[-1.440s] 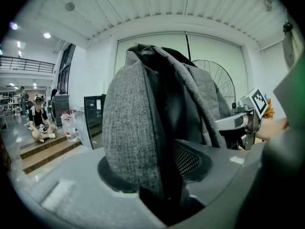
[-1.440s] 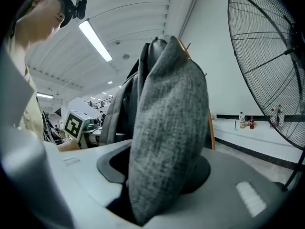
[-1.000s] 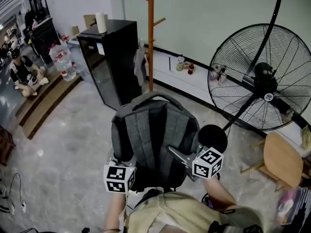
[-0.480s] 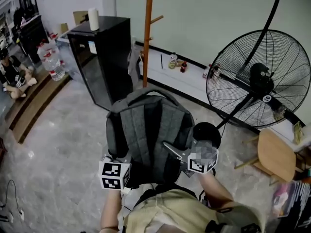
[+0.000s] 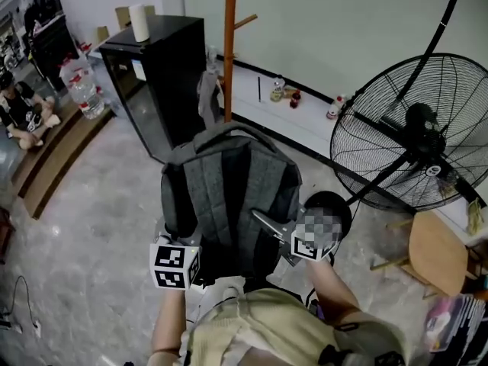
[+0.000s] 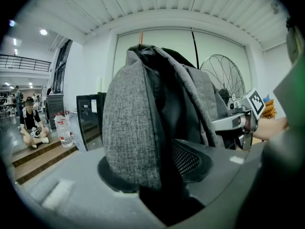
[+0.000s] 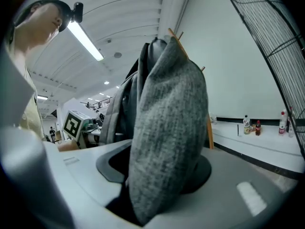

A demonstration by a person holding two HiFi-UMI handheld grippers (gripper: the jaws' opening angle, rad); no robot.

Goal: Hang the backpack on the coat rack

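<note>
I have the backpack (image 5: 229,197) held up off the floor between the two tools, upright, with its padded back panel and shoulder straps towards me and the top carry loop uppermost. The left gripper (image 6: 159,175) is clamped on the pack's left side: a thick fold of grey fabric and a strip of black mesh fill the gap between its jaws, which stand fairly wide around that bulk. The right gripper (image 7: 143,185) is closed on the opposite side, its jaws pressed against a rounded wad of the same grey cloth. The coat rack (image 5: 229,52), a wooden pole with angled pegs, stands beyond the pack near the pale wall and just right of a black cabinet (image 5: 164,75) with a paper roll (image 5: 139,23) on top. The pack hangs on none of the pegs. From the head view its top loop lines up with the lower pole, but I cannot judge how much floor lies between them. A large fan (image 5: 415,139) stands to the right, with a round wooden stool (image 5: 438,254) below it.
</note>
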